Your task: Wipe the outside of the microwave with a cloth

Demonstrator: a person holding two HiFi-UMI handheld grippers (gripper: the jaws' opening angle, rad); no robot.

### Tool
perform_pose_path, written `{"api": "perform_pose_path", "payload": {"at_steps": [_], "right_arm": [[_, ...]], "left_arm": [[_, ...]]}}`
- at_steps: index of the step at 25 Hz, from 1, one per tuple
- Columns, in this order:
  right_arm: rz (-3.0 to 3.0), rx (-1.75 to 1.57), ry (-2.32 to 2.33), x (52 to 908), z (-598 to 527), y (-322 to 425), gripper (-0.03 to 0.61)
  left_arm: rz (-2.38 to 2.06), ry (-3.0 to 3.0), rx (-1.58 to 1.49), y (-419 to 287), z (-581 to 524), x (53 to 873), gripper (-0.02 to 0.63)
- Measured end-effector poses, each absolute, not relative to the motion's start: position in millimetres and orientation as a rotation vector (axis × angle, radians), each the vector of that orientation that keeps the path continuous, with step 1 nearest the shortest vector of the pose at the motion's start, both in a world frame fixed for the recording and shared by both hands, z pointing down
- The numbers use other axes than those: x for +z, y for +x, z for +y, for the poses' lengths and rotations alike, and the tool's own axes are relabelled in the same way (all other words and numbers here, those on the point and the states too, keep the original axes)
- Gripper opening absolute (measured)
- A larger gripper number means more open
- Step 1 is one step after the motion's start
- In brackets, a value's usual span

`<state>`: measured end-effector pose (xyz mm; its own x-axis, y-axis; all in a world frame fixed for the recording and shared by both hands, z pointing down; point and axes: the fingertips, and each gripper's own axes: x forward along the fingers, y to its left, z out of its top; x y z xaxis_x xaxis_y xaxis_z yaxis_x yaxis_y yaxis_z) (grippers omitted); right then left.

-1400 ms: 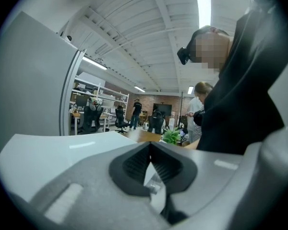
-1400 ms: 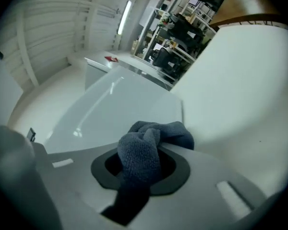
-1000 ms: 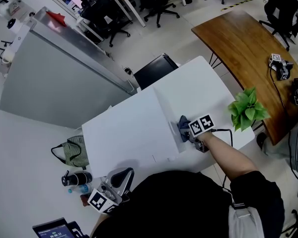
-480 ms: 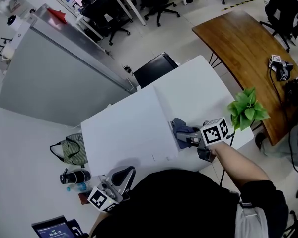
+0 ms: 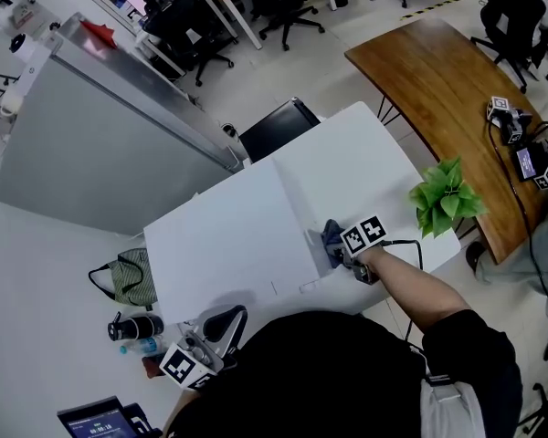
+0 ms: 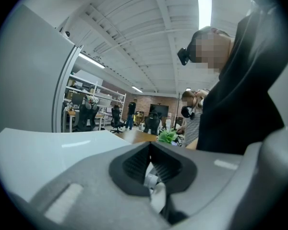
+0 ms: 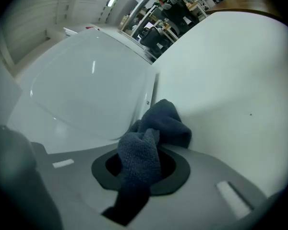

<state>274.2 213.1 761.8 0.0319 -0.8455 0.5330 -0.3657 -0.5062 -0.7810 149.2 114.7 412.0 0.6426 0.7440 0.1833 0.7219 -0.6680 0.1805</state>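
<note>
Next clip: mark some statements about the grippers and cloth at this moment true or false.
1. The right gripper is shut on the cloth. True.
2. The cloth is far from the microwave. False: it is bunched at the microwave's side, above the white table.
3. The left gripper also holds a cloth. False: its jaws are together with nothing between them.
4. A green plant shows right of the right gripper in the head view. True.

We see a green plant [image 5: 446, 197] at right, a wooden table [image 5: 434, 71] at upper right, a bag [image 5: 128, 279] at lower left.
</note>
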Motion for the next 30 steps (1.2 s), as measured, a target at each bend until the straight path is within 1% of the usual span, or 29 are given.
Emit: {"api": "perform_pose_path", "payload": {"at_steps": [2,4,10,12,15,20,30], "right_arm": [[1.246,-1.502,-1.899,760,214,274,0.069],[1.3,-1.452,-1.885,734,216,270,0.074],[1.442,-1.043,-1.718,566,232,249,0.075],[1.479,-0.973,-1.697,532,236,242,0.075],[1.518,-0.947,-1.654,513,227,232,0.077],[1.446,-0.963,-1.594,530,227,231,0.077],[1.154,-1.329,-1.667,713,228,230,0.077]], "left_arm": [[1.243,2.764,0.364,149,118,412,0.003],[1.246,2.763,0.362,148,119,411,0.003],[1.23,2.775,0.37,150,115,410,0.003],[1.231,2.781,0.366,149,115,409,0.003],[1.228,2.784,0.365,149,114,407,0.003],[1.234,2.779,0.369,149,114,406,0.003],[1.22,2.785,0.361,144,115,408,0.003]]}}
